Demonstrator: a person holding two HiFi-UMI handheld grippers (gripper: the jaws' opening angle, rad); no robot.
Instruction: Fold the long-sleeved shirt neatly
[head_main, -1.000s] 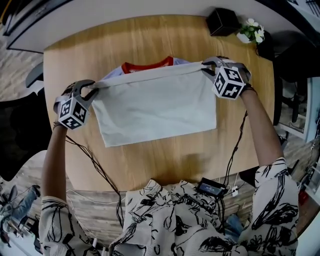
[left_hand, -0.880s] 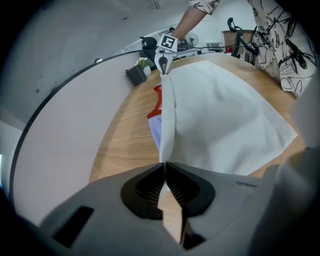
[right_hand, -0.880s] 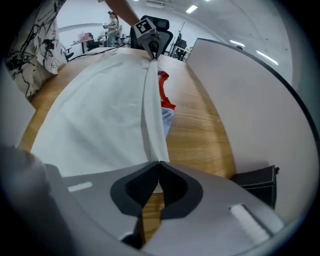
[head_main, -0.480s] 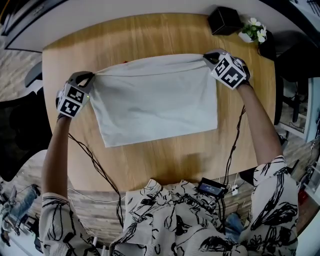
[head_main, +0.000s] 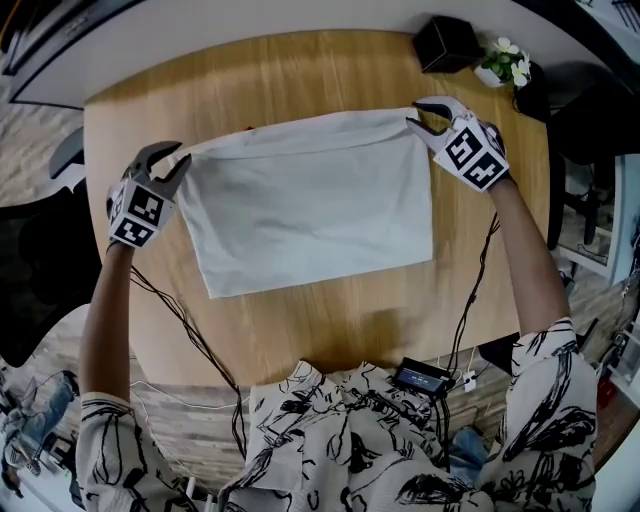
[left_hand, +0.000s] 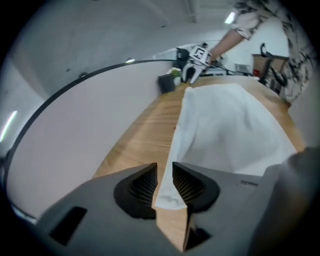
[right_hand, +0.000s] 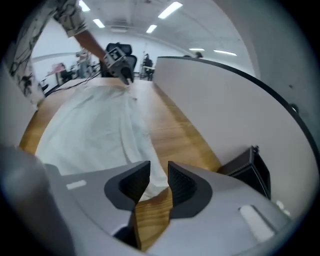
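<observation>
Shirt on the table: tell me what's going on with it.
A person is folding a white shirt on a wooden table with a gripper in each hand. The shirt lies flat as a folded rectangle. The left gripper and the right gripper are at its two far corners. Their jaws have just been opening, and a corner sits loose between each pair, not pinched.

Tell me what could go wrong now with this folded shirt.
Both grippers' jaws have just been opening, but a shirt corner lies between the jaws of the left gripper and of the right gripper. Pulling away could snag the cloth and drag the fold open. The right gripper is also close to the black box; a wide lift might bump it.
</observation>
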